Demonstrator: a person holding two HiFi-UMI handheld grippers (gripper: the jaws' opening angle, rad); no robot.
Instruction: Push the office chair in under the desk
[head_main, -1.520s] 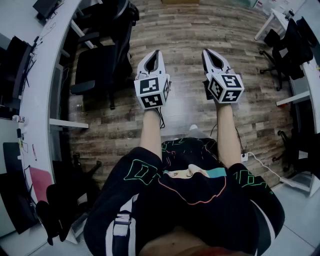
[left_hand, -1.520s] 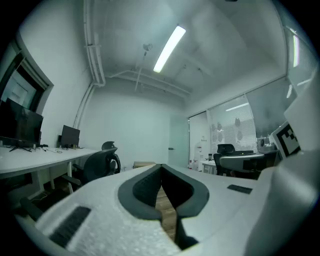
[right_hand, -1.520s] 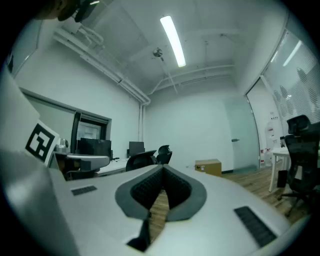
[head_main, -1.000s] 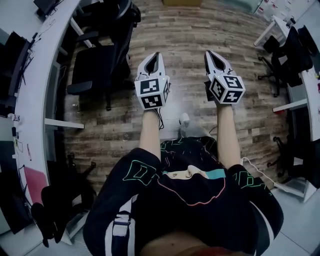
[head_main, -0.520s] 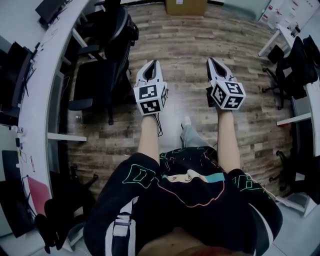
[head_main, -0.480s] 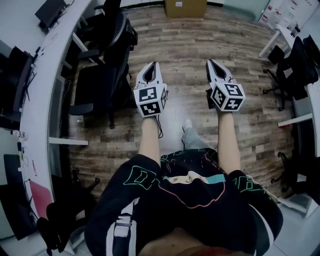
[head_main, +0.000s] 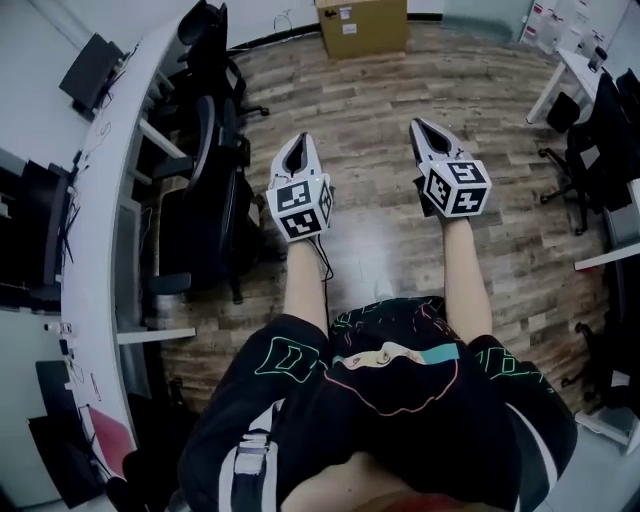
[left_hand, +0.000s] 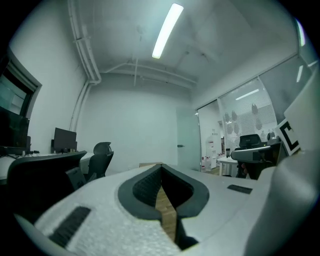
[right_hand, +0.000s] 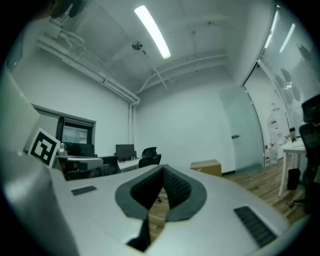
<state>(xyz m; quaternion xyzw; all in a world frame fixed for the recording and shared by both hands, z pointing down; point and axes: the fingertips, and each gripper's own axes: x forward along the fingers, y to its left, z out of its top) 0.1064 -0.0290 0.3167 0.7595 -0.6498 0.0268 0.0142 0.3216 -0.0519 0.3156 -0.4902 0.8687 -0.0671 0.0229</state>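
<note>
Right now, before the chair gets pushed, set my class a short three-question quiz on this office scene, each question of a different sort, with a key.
1. True or false: the left gripper is clamped on the office chair.
2. Multiple choice: what stands on the wooden floor by the far wall ahead? A) cardboard box B) ladder C) bin
3. In one word: along which side of the head view does the long white desk run?

Key:
1. False. The left gripper and the right gripper are both shut, empty and apart from the chair.
2. A.
3. Left.
</note>
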